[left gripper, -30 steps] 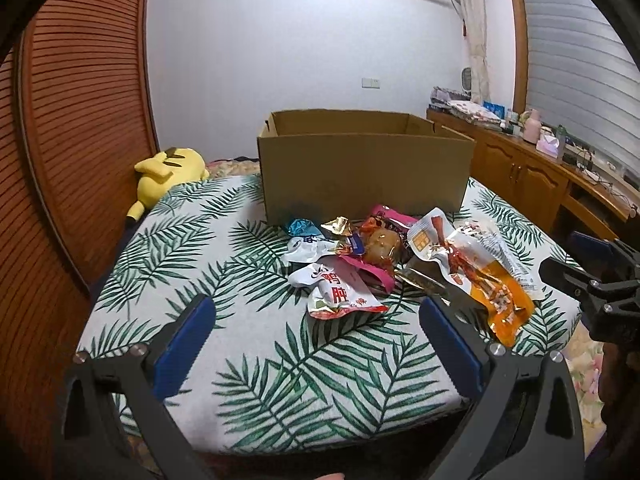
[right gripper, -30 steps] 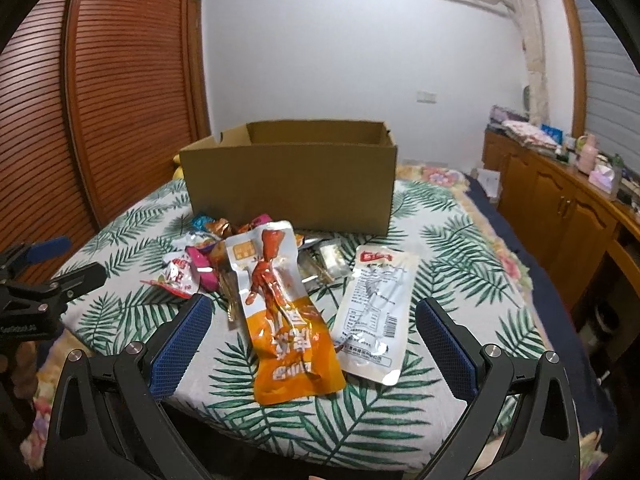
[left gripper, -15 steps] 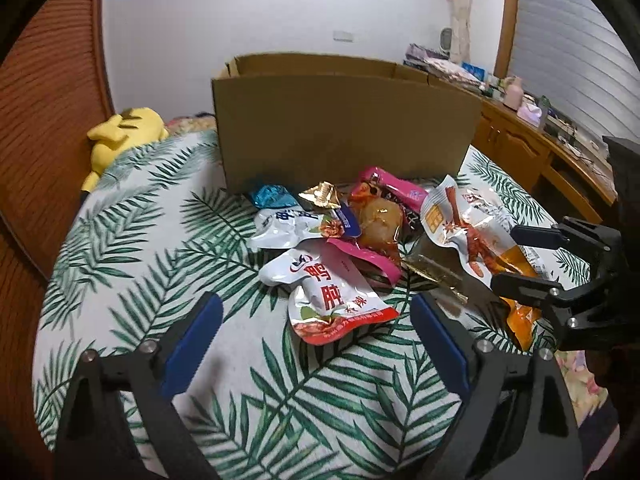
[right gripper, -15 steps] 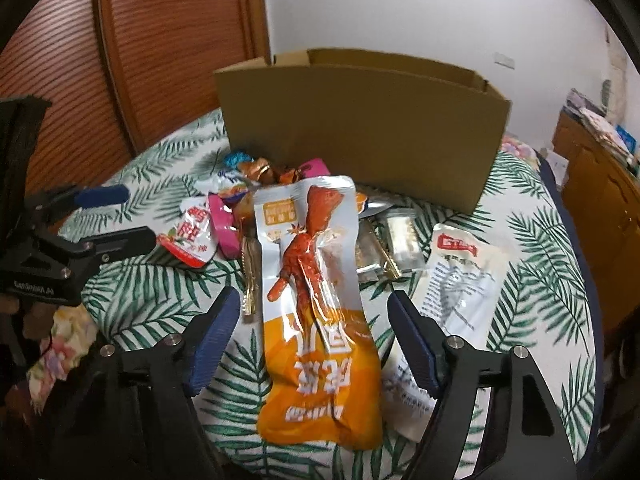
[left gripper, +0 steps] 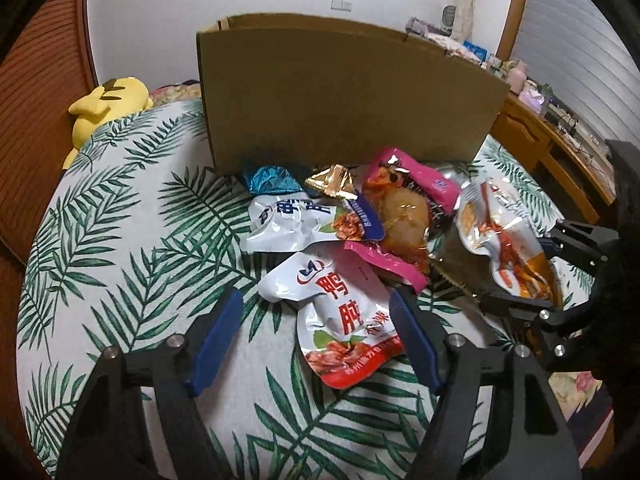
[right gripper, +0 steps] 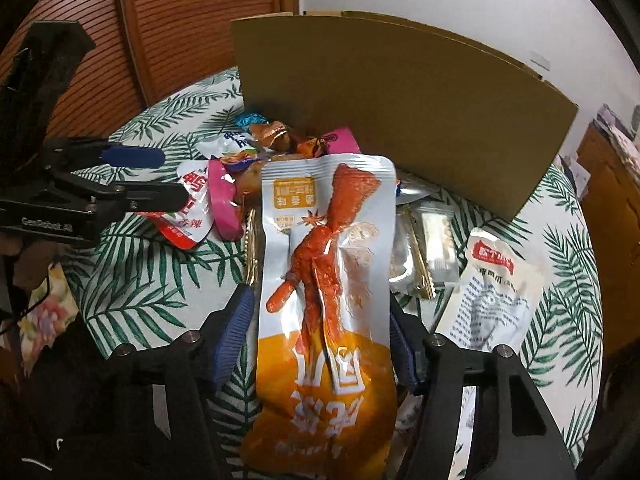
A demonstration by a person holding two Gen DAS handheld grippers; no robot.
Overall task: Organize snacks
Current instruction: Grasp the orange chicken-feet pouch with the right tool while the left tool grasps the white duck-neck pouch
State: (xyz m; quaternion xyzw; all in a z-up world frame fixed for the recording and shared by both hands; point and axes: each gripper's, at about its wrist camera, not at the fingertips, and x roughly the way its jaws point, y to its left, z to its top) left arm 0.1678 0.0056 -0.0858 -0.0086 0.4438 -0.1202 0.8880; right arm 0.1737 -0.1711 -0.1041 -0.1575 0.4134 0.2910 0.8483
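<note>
Both of my grippers had come down and forward over the pile of snacks since a second earlier, their jaws narrowing from full width.

My left gripper (left gripper: 316,338) straddled the white and red pouch (left gripper: 340,308), which lay flat on the leaf-print cloth (left gripper: 132,240) at the near edge of the pile; my blue fingers (left gripper: 214,338) stood either side of it, the right one at its edge, the left one clear of it, and they were closing without yet pressing it.

My right gripper (right gripper: 320,338) straddled the long orange pouch (right gripper: 326,300), which lay lengthwise toward me on the same cloth. Its jaws were closing too, both pads just beside the pouch's edges; I could not tell whether they touched it.

Behind these two, the other snacks sat heaped against the front wall of the cardboard box (left gripper: 344,92): a white and blue pouch (left gripper: 288,220), a pink packet (left gripper: 404,216), a blue wrapped sweet (left gripper: 270,178) and a gold wrapper (left gripper: 332,180). To the right of the orange pouch lay a clear packet (right gripper: 432,248) and a white packet with a red label (right gripper: 492,292).

A yellow plush toy (left gripper: 106,104) rested at the far left edge of the cloth, beside the wooden slatted door (left gripper: 36,92).
</note>
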